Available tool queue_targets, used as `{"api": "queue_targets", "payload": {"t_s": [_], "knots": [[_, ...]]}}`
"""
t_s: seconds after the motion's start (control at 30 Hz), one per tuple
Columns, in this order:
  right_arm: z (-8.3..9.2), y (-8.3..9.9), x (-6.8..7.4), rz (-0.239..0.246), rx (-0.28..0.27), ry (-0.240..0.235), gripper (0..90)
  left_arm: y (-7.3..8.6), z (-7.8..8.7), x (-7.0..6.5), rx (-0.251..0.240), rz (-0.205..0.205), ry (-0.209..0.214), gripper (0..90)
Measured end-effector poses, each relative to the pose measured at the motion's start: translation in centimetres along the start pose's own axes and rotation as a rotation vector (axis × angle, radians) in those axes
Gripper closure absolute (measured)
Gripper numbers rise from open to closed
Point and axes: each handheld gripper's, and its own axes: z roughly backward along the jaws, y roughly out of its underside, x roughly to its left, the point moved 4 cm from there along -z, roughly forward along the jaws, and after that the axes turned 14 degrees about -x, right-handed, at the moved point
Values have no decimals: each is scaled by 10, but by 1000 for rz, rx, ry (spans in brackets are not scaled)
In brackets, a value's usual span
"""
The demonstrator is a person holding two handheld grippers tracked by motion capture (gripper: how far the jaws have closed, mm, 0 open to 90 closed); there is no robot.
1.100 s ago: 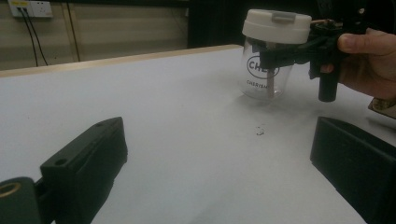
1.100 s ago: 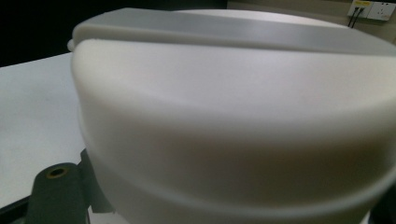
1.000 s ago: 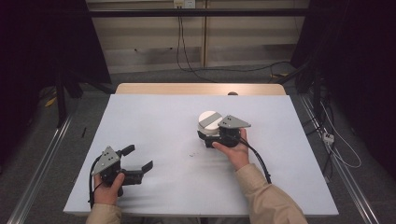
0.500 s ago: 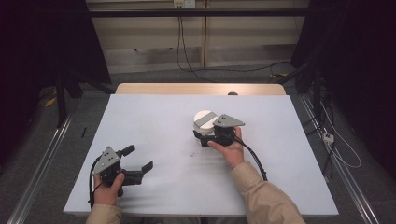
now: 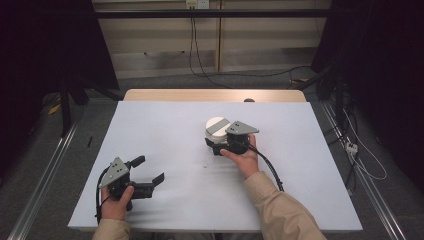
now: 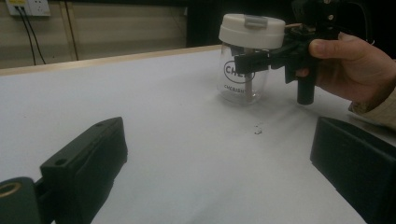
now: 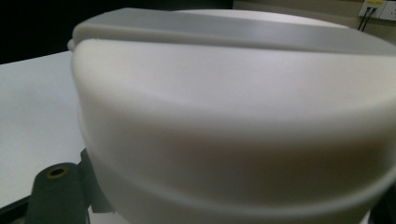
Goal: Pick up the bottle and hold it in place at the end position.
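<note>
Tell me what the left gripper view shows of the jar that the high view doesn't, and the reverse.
Left gripper view alone: the jar's clear glass body with its dark printed logo, standing on the table, and the right gripper closed on it just under the lid.

High view alone: the left gripper, jaws open, resting apart from the jar near the table's front left, and both forearms.

Both: the white lid with its grey strip, the right hand holding its gripper, and a small speck on the tabletop.
</note>
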Motion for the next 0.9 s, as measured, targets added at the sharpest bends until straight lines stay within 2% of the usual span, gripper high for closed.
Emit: {"api": "queue_targets", "payload": {"t_s": [0.5, 0.9], "knots": [[-6, 1, -5, 12, -16, 3, 187, 0, -1, -1, 8, -7, 3, 34], [-11, 5, -3, 21, -16, -16, 187, 1, -3, -2, 11, -8, 11, 34]]}}
